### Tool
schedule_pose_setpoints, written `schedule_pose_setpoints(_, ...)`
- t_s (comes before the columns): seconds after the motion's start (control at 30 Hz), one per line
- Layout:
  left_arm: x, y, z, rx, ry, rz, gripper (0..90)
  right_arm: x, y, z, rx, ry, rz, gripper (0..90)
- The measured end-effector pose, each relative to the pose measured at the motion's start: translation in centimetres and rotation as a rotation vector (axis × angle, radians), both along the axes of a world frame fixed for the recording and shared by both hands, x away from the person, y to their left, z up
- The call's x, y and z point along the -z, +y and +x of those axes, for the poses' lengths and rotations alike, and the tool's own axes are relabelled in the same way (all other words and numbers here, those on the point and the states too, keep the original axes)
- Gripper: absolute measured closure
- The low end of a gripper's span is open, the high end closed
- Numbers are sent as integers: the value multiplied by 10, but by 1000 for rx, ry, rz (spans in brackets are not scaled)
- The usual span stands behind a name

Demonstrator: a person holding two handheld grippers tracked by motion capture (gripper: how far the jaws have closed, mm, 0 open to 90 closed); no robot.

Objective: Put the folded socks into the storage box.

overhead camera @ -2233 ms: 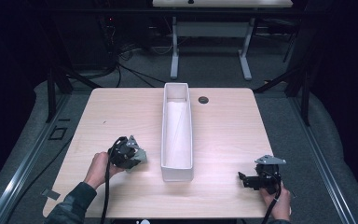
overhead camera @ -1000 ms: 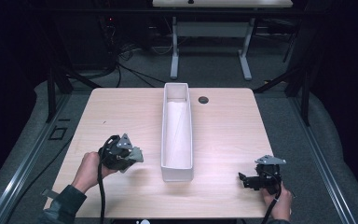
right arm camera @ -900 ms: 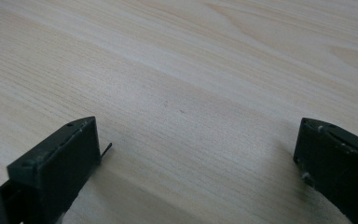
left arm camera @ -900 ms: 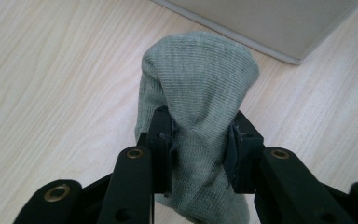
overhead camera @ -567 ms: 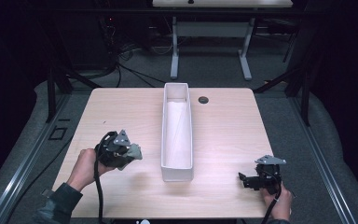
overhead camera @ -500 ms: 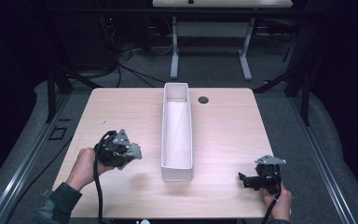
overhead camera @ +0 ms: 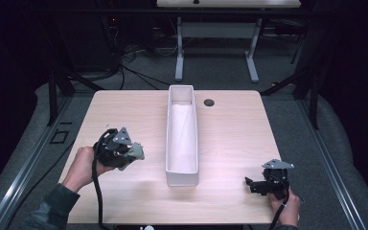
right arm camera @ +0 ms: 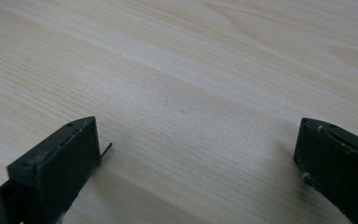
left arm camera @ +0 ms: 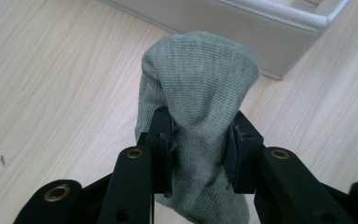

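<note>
worktop point(overhead camera: 124, 110): pale wood, bare apart from the bin in the middle and a small dark cap near the far edge. Nothing on it to snag, but it's the place the sock lands if the grip goes.
bin point(overhead camera: 181, 139): long white tray running front to back down the centre, looks empty inside. Walls are thin and it's light, I'd guess; a knock from the tongs on the way over could shove or tip it.
sock point(left arm camera: 198, 98): grey-green knit, bunched, pinched mid-body, held just left of the bin's near end, clear of the wood. Loose top flops past the jaws, tail hangs below. Risk: tail catches the bin wall and drags out, or drapes over the rim instead of dropping in.
left tongs point(left arm camera: 199, 144): clamped on the sock; only a fold is held, so soft knit may creep out.
right tongs point(right arm camera: 196, 154): jaws wide apart, nothing between, low over bare wood at the near right corner. Idle, too far off to steady the bin.
</note>
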State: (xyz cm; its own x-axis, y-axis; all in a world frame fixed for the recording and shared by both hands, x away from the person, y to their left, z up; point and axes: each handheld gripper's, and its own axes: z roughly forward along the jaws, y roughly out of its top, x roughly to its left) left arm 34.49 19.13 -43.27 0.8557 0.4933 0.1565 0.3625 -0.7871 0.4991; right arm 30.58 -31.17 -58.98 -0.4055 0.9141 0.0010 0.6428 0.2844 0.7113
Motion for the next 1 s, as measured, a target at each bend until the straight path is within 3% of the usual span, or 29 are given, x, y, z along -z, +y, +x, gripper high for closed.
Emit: schedule_pose_setpoints(1.0,-45,-26,7,72,-23,41,675,0,0,0,-1,1,1,0)
